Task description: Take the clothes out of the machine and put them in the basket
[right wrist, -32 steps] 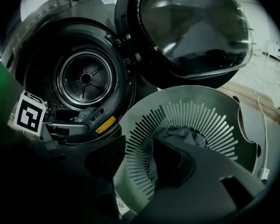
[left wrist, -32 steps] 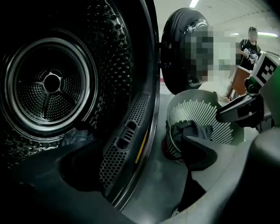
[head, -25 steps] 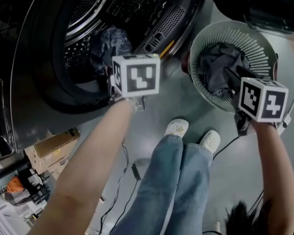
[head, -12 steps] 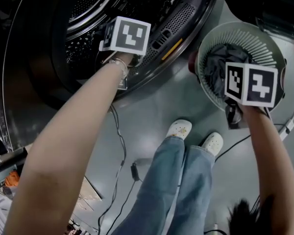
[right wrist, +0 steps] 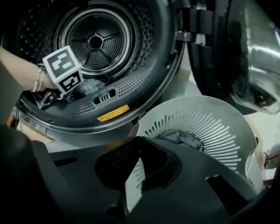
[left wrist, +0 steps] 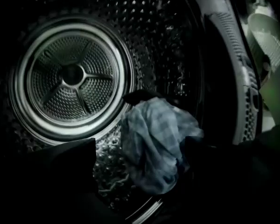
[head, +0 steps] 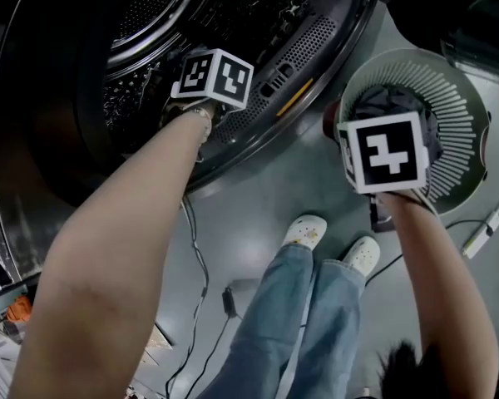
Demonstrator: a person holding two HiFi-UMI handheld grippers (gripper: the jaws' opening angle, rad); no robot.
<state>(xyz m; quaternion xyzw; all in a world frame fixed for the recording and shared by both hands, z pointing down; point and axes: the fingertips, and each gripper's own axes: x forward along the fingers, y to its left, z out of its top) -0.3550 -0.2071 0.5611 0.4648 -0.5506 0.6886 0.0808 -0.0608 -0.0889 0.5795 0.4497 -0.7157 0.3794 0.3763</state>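
Observation:
In the left gripper view a pale blue checked cloth [left wrist: 154, 139] lies crumpled on the drum's perforated wall [left wrist: 144, 41]. My left gripper [left wrist: 140, 146] is open, its jaws having just widened; the cloth lies ahead between the dark fingers [left wrist: 65, 171] and is not pressed. In the head view its marker cube [head: 212, 77] sits inside the drum mouth. My right gripper [right wrist: 138, 146] has just closed and is shut on nothing, above the white slatted basket [right wrist: 214, 120]. Dark clothes [right wrist: 182, 138] lie in the basket [head: 461, 98], under the right cube [head: 385, 152].
The machine's door [right wrist: 242, 55] hangs open behind the basket. The person's jeans and white shoes [head: 303, 231] stand on the grey floor between machine and basket. Cables [head: 201, 281] trail over the floor, and clutter [head: 17, 306] sits at the lower left.
My left gripper has gone from the drum's mouth further up into the drum. The right gripper has shifted left across the basket toward its near rim.

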